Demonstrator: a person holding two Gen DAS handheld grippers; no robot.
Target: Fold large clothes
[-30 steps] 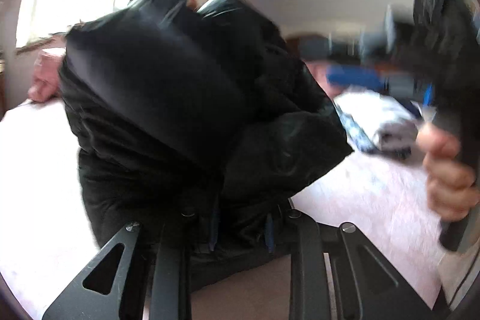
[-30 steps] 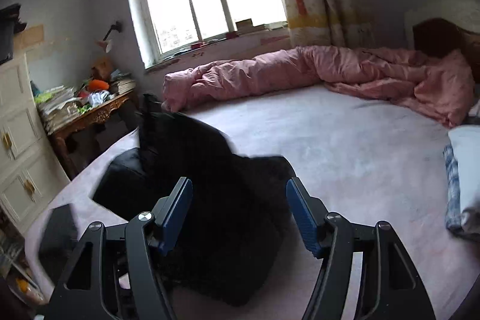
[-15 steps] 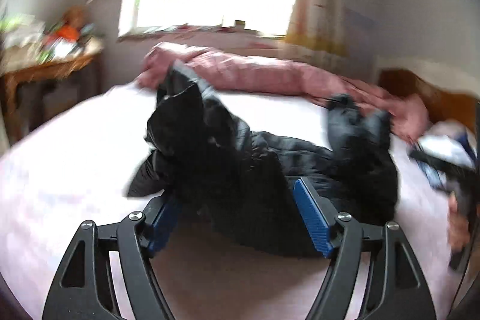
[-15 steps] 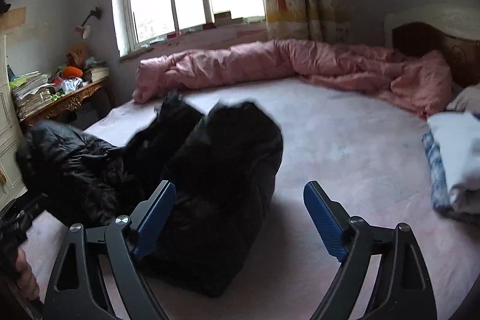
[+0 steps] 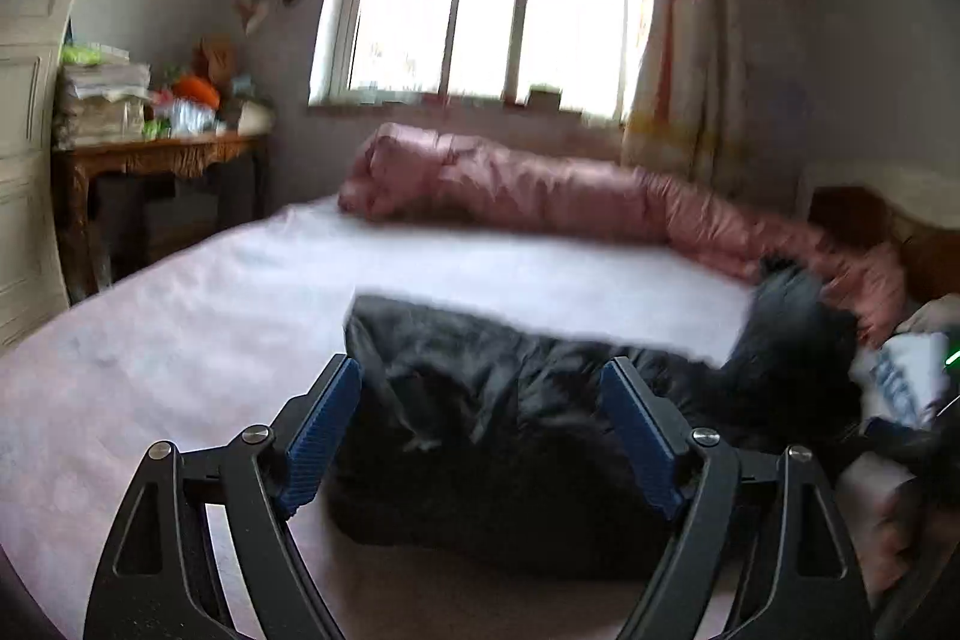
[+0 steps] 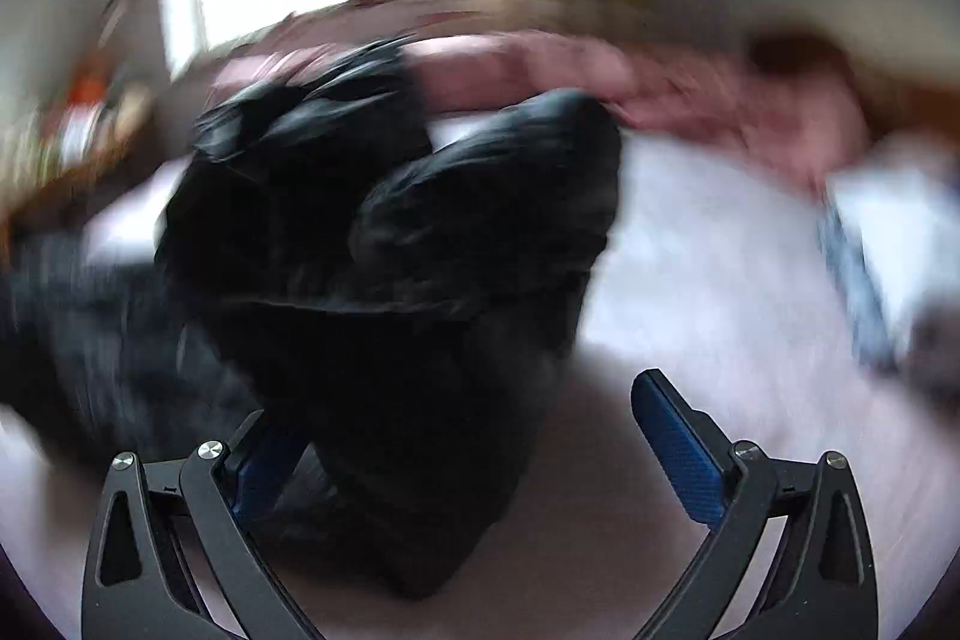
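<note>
I read both grippers, left gripper (image 5: 480, 418) and right gripper (image 6: 468, 436), as wide apart, gripping nothing; black jacket (image 5: 540, 400) lies lengthwise parallel to the pink quilt (image 5: 540, 190).

Right wrist view heavily motion-smeared; black jacket (image 6: 384, 244) without sharp edges. Left blue pad of right tool (image 6: 474, 454) half buried behind fabric. Folded clothes (image 5: 906, 382) cut off at right rim.

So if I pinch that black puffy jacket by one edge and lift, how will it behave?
The black puffy jacket will probably flop and sag, since it lies slumped in soft mounds on the pink bedsheet. Its shiny shell looks slippery, so a thin pinch may slide out. Padded bulk suggests it is light for its size.
</note>
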